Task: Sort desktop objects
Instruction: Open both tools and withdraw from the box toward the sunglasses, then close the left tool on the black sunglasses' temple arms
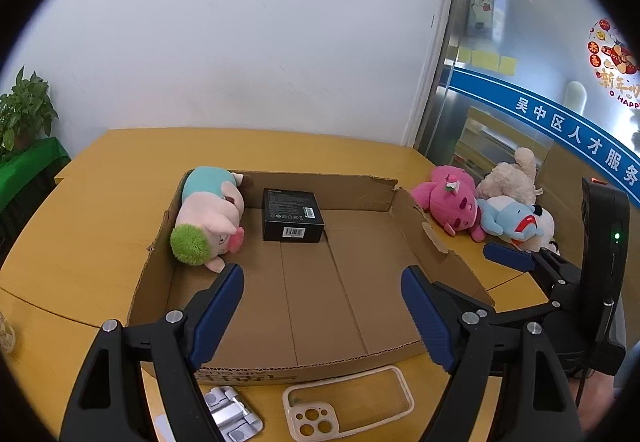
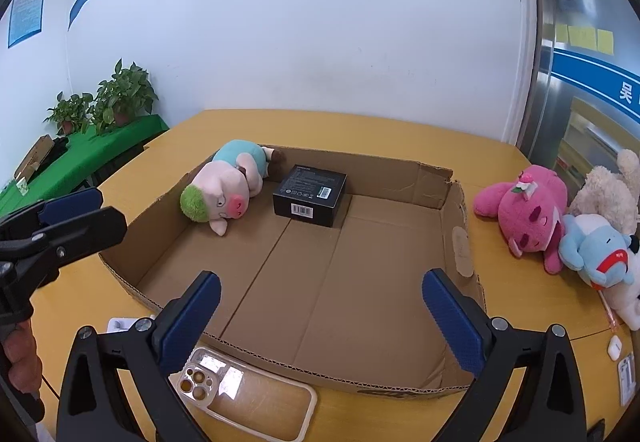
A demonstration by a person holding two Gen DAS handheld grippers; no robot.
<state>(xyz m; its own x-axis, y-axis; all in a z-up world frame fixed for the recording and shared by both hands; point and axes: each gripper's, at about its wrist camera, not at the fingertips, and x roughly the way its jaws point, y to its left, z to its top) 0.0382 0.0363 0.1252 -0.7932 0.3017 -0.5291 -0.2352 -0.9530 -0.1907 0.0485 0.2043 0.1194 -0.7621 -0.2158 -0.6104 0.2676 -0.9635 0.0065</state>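
A shallow cardboard tray (image 1: 436, 238) (image 2: 456, 226) lies on the yellow table. In it lie a pig plush (image 1: 208, 217) (image 2: 224, 189) at the far left and a black box (image 1: 292, 213) (image 2: 312, 195). My left gripper (image 1: 322, 310) is open and empty above the tray's near edge. My right gripper (image 2: 320, 318) is open and empty over the tray's near part. A clear phone case (image 1: 348, 406) (image 2: 244, 394) lies in front of the tray. A pink plush (image 1: 448, 201) (image 2: 524, 209), a blue plush (image 1: 508, 219) (image 2: 596, 250) and a cream plush (image 1: 512, 177) (image 2: 612, 189) lie right of the tray.
A metal hinge (image 1: 232, 410) lies near the phone case. A small white earbud case (image 2: 614, 346) and a flat packet (image 2: 626, 378) lie at the table's right front. Potted plants (image 2: 116, 97) stand on a green-covered side table at the left. A glass door is at the right.
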